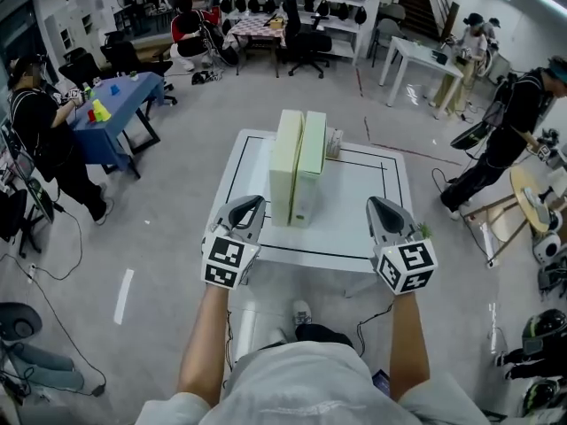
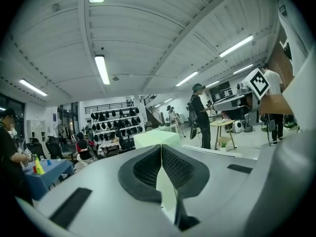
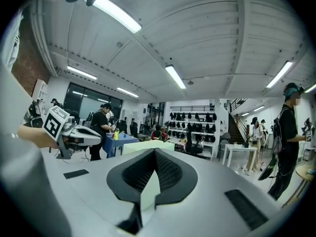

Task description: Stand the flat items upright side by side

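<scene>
With both tongs closed tip to tip on nothing, you hold the left gripper (image 1: 249, 204) and the right gripper (image 1: 381, 204) level over the near edge of the white table (image 1: 372, 193), one toward each near corner, jaws pointing across it. Each gripper view shows the ribbed pads pressed together with no item between them. Between the two tongs and farther in, along the middle of the table, the two pale green flat boxes stand on edge. The left box (image 1: 287, 162) and the right box (image 1: 312, 162) are upright with their long faces together, touching or as good as touching, inside the black line that borders the tabletop. Neither tong touches them. A small object (image 1: 334, 142) sits at the table's far edge just beyond the right box; what it is cannot be made out, nor whether it belongs to the job. Judged from this, the task looks done: both flat items are up and paired, and no other flat item shows on the table. What is left, if anything, is for you to draw the tongs clear without nudging the pair. Beyond the table, other people work about the hall, some at a blue table (image 1: 115, 104) well off its far left corner
</scene>
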A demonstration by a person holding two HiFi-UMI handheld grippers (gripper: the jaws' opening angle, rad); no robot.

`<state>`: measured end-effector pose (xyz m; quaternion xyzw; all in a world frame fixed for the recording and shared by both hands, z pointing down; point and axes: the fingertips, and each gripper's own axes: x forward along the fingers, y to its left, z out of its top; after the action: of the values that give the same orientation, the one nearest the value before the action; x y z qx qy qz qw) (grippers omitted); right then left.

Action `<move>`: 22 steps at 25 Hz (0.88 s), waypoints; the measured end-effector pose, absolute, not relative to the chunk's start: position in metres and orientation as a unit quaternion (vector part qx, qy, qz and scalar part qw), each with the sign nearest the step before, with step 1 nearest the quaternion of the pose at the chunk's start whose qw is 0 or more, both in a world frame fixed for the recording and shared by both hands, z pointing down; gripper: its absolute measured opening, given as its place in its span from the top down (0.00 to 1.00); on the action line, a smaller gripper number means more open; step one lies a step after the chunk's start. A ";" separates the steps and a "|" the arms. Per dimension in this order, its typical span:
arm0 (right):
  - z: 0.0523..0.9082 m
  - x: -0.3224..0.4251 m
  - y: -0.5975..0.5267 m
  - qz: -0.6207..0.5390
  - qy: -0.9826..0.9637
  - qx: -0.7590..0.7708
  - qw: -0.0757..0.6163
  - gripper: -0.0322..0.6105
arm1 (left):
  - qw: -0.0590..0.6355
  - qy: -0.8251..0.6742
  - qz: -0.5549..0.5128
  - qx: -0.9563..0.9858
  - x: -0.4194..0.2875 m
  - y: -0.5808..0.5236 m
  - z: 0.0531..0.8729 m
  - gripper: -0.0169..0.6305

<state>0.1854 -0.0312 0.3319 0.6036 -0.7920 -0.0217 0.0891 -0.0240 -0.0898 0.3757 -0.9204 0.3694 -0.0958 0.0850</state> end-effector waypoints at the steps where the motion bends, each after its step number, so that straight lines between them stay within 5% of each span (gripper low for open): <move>1: 0.328 0.185 -0.028 -0.024 -0.793 0.602 0.088 0.91 | 0.091 0.366 -0.094 -0.921 -0.021 -0.086 0.371 0.94; 22: 0.311 0.183 -0.011 -0.062 -0.790 0.599 0.119 0.91 | 0.141 0.335 -0.070 -0.929 0.012 -0.067 0.328 0.94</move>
<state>0.1832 -0.0112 0.3107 0.5988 -0.7896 -0.0616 0.1189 0.0122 -0.0673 0.3284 -0.9288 0.3352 -0.0703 0.1414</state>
